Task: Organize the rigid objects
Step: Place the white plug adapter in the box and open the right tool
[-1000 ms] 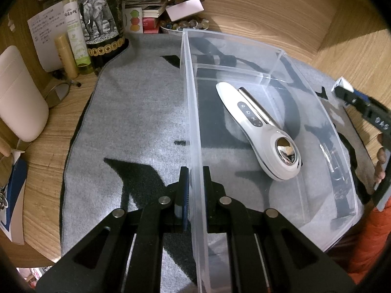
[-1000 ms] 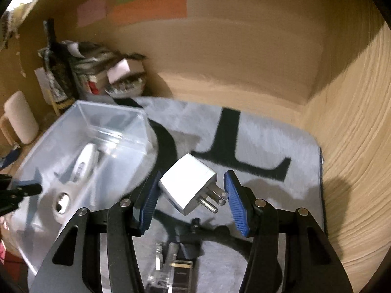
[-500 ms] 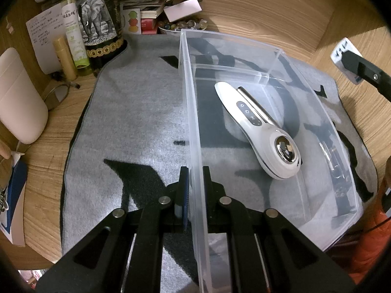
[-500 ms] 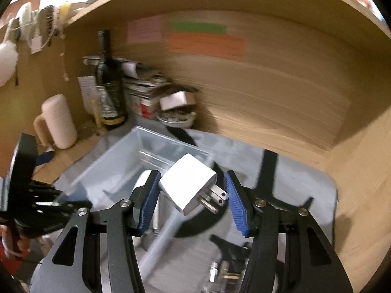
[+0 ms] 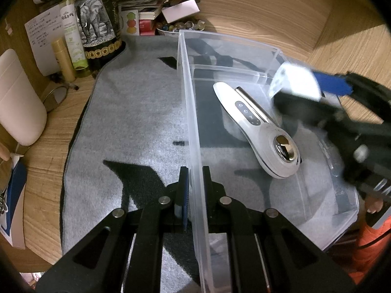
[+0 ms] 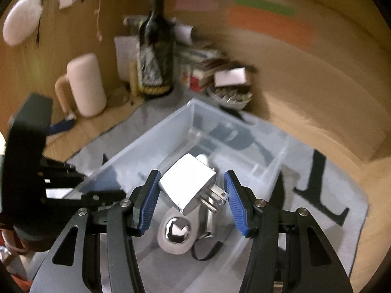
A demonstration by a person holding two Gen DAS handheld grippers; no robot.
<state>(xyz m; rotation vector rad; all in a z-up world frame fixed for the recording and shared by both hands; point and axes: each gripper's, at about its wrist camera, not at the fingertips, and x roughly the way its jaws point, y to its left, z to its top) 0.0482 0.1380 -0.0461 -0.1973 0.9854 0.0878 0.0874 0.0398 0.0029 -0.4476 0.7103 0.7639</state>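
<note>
Plug adapter (image 6: 188, 183) hangs in right gripper (image 6: 190, 199) jaws above clear bin (image 5: 193, 112), unreleased; left gripper (image 5: 194, 188) clamps bin's wall; facial massager (image 5: 259, 131) already inside.

Clear glossy plastic bin (image 5: 193, 112) on matt grey cloth mat (image 5: 132, 127), wooden desk (image 5: 256, 5).

A home desk nook was shown: a wooden desk (image 5: 256, 2) was covered by a grey mat (image 5: 136, 112), and household clutter was crowded at its back, including a wine bottle (image 6: 155, 48), a stack of books (image 5: 141, 0), a pink mug (image 6: 85, 85) and sticky notes (image 6: 268, 24).
</note>
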